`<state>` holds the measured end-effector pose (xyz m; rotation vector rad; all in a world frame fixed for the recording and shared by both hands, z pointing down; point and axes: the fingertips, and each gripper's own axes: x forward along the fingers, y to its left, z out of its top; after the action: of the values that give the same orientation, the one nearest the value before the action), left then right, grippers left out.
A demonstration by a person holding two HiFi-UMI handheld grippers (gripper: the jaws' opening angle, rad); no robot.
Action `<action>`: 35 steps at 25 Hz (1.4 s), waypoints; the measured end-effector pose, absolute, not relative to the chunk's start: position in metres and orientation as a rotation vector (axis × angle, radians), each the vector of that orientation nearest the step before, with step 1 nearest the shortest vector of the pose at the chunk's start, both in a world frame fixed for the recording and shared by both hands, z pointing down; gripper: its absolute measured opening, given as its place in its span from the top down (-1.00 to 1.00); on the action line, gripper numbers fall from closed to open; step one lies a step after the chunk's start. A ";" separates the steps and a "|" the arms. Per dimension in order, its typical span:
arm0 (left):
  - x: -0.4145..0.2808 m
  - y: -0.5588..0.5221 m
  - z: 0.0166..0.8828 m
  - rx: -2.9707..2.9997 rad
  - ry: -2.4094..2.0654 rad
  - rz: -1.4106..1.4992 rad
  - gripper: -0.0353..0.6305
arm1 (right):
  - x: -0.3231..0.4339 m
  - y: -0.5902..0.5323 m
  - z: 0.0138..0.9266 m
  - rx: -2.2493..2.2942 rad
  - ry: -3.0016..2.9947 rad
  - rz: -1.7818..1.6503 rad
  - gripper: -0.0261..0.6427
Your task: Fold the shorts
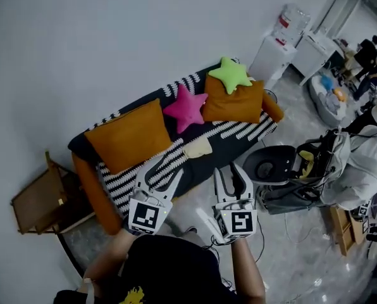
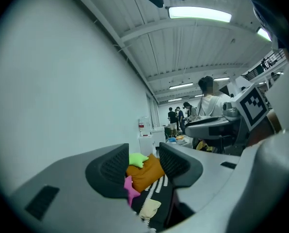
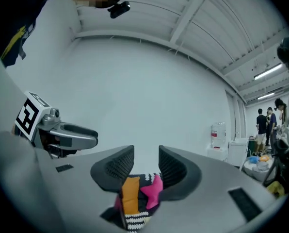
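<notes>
Left gripper (image 1: 165, 168) and right gripper (image 1: 229, 171) hang released, jaws apart and empty, at lower centre; pale folded shorts (image 1: 198, 148) lie on the striped sofa (image 1: 242, 132) just above

Head view: over the person, steeply down on the sofa (image 1: 229, 147), with left gripper (image 1: 163, 170) and right gripper (image 1: 229, 171) low in frame. Left gripper view: level along its jaws, at the sofa's end. Right gripper view: level, at the wall (image 3: 149, 96) and the sofa. All three share the pink star cushion (image 1: 185, 107). The sofa seems near, but the lenses distort.
</notes>
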<state>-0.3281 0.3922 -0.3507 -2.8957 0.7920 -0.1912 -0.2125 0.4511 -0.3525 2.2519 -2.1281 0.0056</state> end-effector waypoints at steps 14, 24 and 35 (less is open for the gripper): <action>-0.375 0.328 -0.332 -2.930 0.709 -0.201 0.44 | -0.244 0.413 -0.355 2.384 -1.985 -0.056 0.62; -0.385 0.298 -0.349 -2.911 0.652 -0.069 0.70 | -0.257 0.389 -0.357 2.386 -1.947 -0.096 0.79; -0.371 0.293 -0.344 -2.941 0.549 -0.063 0.85 | -0.234 0.408 -0.350 2.513 -1.811 -0.052 0.87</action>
<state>-0.3707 0.2928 -0.3438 -2.9413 0.5493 -0.0625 -0.2336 0.4084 -0.3505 2.5133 -1.8110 -0.0521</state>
